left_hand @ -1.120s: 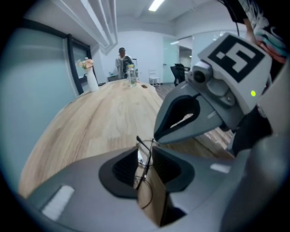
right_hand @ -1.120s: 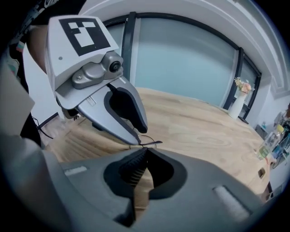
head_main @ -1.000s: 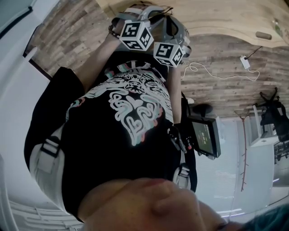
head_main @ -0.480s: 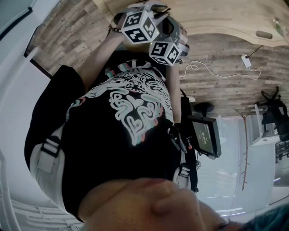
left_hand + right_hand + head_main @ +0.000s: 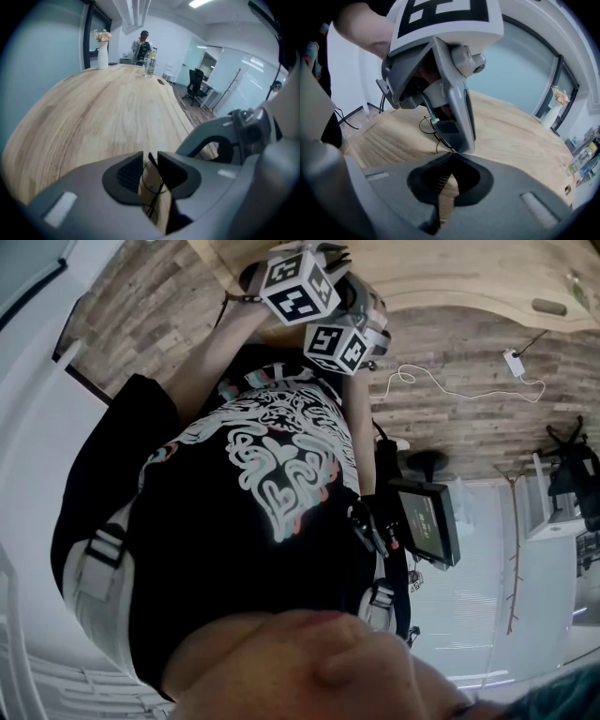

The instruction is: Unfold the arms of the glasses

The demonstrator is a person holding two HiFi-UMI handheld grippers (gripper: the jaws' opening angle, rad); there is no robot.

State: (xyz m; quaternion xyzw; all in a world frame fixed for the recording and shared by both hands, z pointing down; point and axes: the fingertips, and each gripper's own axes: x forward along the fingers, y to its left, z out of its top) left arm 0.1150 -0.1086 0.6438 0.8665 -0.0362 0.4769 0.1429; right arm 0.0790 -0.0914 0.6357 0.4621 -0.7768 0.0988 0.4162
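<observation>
Thin black wire glasses (image 5: 153, 188) hang between both grippers above the near edge of the wooden table (image 5: 108, 117). My left gripper (image 5: 150, 161) is shut on the frame, and a lens rim and one arm show in the narrow gap between its jaws. In the right gripper view the glasses (image 5: 427, 125) stick out below the left gripper's fingers (image 5: 457, 117). A thin arm runs from there into my right gripper (image 5: 451, 158), which is shut on its end. In the head view only the two marker cubes (image 5: 300, 287) (image 5: 339, 346) show, close together; the glasses are hidden there.
At the table's far end stand a white vase of flowers (image 5: 102, 54) and clear bottles (image 5: 149, 63), with a person (image 5: 142, 43) behind them. An office chair (image 5: 193, 86) is at the right. A white cable and adapter (image 5: 514, 362) lie on the wooden floor.
Both marker cubes have shifted up the head view toward the table, the left one also moving right so it sits closer above the right one.
</observation>
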